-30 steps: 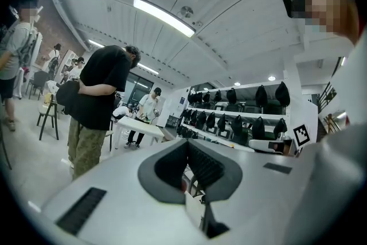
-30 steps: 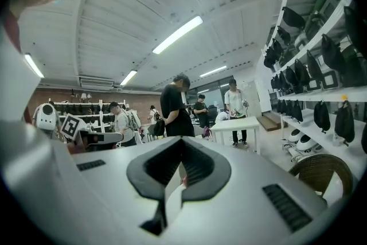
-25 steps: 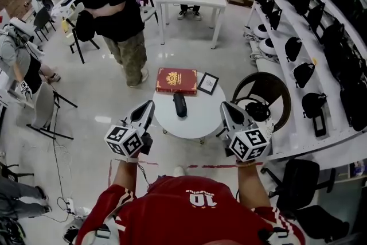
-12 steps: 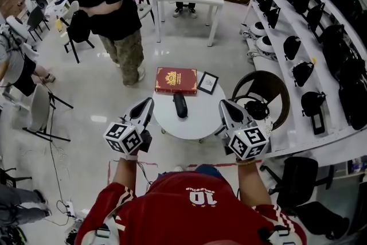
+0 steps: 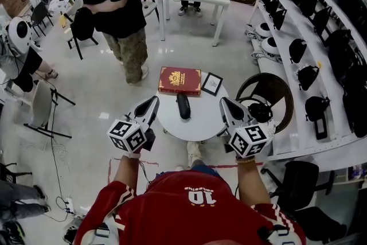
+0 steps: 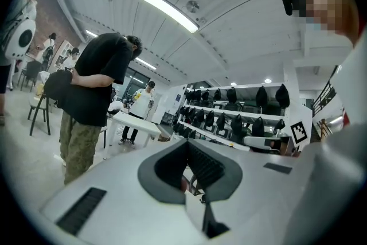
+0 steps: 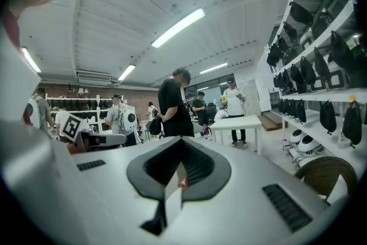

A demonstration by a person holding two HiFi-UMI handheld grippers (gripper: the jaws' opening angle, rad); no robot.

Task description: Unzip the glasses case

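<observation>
A black glasses case (image 5: pixel 183 105) lies zipped on the small round white table (image 5: pixel 198 126) in the head view. My left gripper (image 5: pixel 151 102) hovers at the table's left edge, its jaws shut on nothing, a hand's width left of the case. At the table's right edge my right gripper (image 5: pixel 224 102) also looks shut and empty. Both point level over the table. In the left gripper view the left gripper (image 6: pixel 186 145) shows its jaws together, and the right gripper (image 7: pixel 182 145) shows the same in its own view. Neither gripper view shows the case.
A red book (image 5: pixel 179 80) and a small framed picture (image 5: pixel 212 83) lie at the table's far side. A person in black (image 5: pixel 114 3) stands beyond on the left. A wicker chair (image 5: pixel 269 92) stands to the right, below shelves of black bags (image 5: pixel 321 37). My shoe (image 5: pixel 194 152) shows under the table's near edge.
I have stepped closer to the round table, and both grippers have come forward to its edges. Their jaws have stayed shut. The case has not moved.
</observation>
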